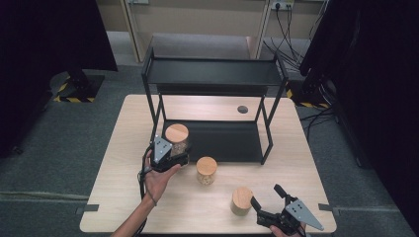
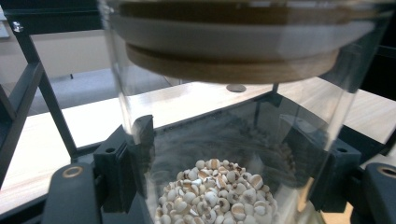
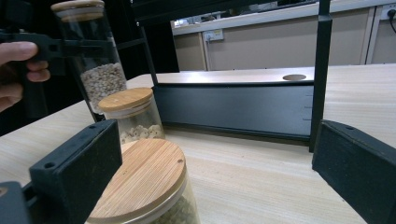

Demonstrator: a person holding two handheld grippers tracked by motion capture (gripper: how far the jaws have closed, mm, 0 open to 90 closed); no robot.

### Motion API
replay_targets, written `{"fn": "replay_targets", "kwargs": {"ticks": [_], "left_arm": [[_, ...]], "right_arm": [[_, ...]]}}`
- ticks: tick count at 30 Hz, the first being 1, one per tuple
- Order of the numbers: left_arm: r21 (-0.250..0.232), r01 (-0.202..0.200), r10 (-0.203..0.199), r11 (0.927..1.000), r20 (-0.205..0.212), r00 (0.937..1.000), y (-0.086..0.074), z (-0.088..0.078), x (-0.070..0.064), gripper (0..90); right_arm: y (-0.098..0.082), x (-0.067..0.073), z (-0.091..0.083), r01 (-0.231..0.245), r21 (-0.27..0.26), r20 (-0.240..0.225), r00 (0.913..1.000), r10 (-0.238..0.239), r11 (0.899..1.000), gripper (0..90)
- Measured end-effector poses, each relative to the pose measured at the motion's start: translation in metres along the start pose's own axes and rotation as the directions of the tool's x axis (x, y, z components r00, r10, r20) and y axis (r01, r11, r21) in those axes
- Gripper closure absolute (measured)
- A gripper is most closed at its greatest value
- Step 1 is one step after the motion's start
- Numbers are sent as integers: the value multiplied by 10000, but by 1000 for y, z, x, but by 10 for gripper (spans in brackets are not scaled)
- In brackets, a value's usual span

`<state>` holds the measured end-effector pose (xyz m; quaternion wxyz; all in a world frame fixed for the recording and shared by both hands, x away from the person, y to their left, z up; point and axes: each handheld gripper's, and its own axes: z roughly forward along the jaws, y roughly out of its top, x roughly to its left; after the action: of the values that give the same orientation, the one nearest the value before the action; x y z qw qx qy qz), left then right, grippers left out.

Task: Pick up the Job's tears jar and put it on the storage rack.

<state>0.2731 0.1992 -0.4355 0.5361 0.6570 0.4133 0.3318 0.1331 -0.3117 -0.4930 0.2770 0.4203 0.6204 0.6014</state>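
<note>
Starting at the left, my left gripper (image 1: 174,159) has its jaws pinched on the tall clear glass jar with the round wooden lid (image 1: 177,138), gripping it across the body below the lid, and the left gripper view shows both black pads pressed flat against the glass with pale grains (image 2: 217,196) heaped in the bottom. I'm holding it low on the wall, I'd say, so the lid stays free and the jar hangs upright rather than tipping. It sits at the front left corner of the black metal two-tier shelf rack (image 1: 212,74), just at the edge of the rack's lower tray (image 1: 232,140), which looks to me like the place it's headed; the upper shelf is bare. From the right gripper view the jar (image 3: 93,60) appears off the tabletop, with a hand (image 3: 16,70) beside it. Moving across, a shorter glass jar with a wooden lid (image 1: 206,170) stands on the light wooden table (image 1: 123,148) just in front of the tray, apart from the held one, waiting its turn I'd guess. Further right, a third squat wood-lidded jar (image 1: 241,200) sits near the table's front edge, and my right gripper (image 1: 269,200) is parked just beside it with its jaws spread wide; in the right gripper view that lid (image 3: 140,179) lies between the open pads, nothing touching, so this one seems lined up for a grab once the left jar is placed.
</note>
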Motion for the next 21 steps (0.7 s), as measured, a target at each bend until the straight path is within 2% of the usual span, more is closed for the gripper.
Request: {"fn": "replay_targets", "kwargs": {"ticks": [5,8,21], "left_arm": [[7,8,-8,10000,-220,9998,1,11,0,253],[10,-169,169,9999,-420,9990,1,17,-2,253],[110,125,-116,9999,-779,9969,-3,40,-1,253]], "right_arm": [[0,-1,0,-15,-25,4,10000,15,10000,17],[0,-1,0,-23,-20,10,10000,23,10000,17],[0,-2,0,-97,-31,-16,10000,96,9999,17]]}}
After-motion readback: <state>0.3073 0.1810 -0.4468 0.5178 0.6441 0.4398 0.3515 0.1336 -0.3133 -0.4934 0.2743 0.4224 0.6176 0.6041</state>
